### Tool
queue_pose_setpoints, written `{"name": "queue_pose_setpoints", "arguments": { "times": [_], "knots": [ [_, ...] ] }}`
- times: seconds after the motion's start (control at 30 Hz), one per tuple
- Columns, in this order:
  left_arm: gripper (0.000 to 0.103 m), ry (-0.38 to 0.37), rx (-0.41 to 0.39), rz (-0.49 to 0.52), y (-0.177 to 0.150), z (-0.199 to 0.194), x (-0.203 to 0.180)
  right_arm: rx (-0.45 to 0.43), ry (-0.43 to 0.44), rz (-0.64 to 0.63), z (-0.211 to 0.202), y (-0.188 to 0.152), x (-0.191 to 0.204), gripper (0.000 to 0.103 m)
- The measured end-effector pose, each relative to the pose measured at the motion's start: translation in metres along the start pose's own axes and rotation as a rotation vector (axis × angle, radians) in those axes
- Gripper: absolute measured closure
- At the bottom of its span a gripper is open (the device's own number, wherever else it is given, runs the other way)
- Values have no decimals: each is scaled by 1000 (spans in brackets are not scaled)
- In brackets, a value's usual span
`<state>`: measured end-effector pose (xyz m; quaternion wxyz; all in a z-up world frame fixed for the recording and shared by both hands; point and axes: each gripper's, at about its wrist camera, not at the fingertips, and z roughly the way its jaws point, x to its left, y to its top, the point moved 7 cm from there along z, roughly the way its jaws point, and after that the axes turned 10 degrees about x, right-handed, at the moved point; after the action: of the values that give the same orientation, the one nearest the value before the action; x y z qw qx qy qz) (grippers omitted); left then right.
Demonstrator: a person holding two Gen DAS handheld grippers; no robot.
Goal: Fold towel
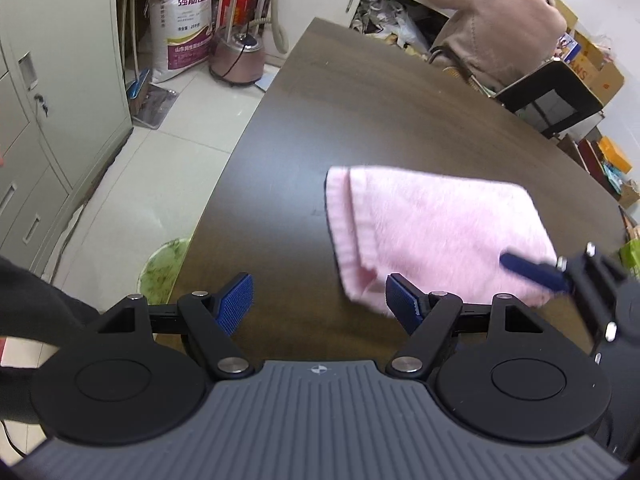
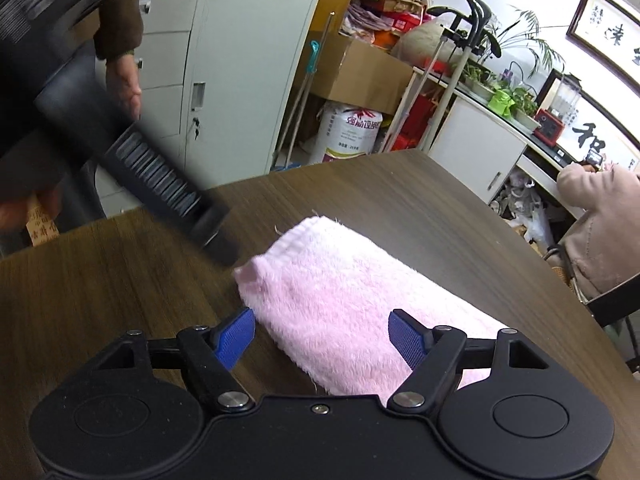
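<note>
The pink towel [image 1: 436,232] lies folded on the dark wooden table [image 1: 340,112], at centre right of the left wrist view and at centre of the right wrist view. The left gripper [image 1: 324,304] hangs at the bottom of its own frame, fingers spread with only bare table between them — its right pad overlaps the towel's near corner in the picture, though contact cannot be judged. The right gripper [image 2: 322,338] sits low in its frame, jaws apart, astride the towel's near end with the cloth between the blue pads [image 2: 406,340] — neither pad visibly presses it. At upper right of both views a seated person [image 1: 496,20] in a beige coat faces away.
</note>
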<state>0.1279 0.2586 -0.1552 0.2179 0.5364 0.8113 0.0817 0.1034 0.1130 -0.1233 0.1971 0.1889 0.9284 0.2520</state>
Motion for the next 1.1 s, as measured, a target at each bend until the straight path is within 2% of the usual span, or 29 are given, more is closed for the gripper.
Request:
{"name": "queue_pose_setpoints", "arguments": {
  "times": [0.27, 0.33, 0.37, 0.57, 0.83, 1.03, 1.07, 1.1],
  "knots": [
    [30, 6, 5, 10, 1, -1, -5, -28, 5, -67, 0, 3, 14, 38],
    [30, 12, 10, -3, -2, -2, 1, -32, 6, -76, 1, 4, 16, 48],
    [30, 15, 13, -8, -3, -2, 3, -34, 7, -79, 1, 5, 18, 49],
    [30, 32, 18, -38, -10, -6, 17, -36, 11, -121, 4, 8, 27, 49],
    [30, 36, 20, -28, -8, -6, 12, -41, 19, -140, 3, 9, 34, 49],
    [30, -14, -53, 32, -9, -18, -7, -71, 7, -86, -11, -2, 22, 44],
    [29, -22, -60, 38, -9, -20, -11, -72, 6, -72, -14, -4, 19, 44],
    [19, -28, -69, 43, -10, -22, -14, -72, 4, -58, -16, -7, 17, 44]
  ]
}}
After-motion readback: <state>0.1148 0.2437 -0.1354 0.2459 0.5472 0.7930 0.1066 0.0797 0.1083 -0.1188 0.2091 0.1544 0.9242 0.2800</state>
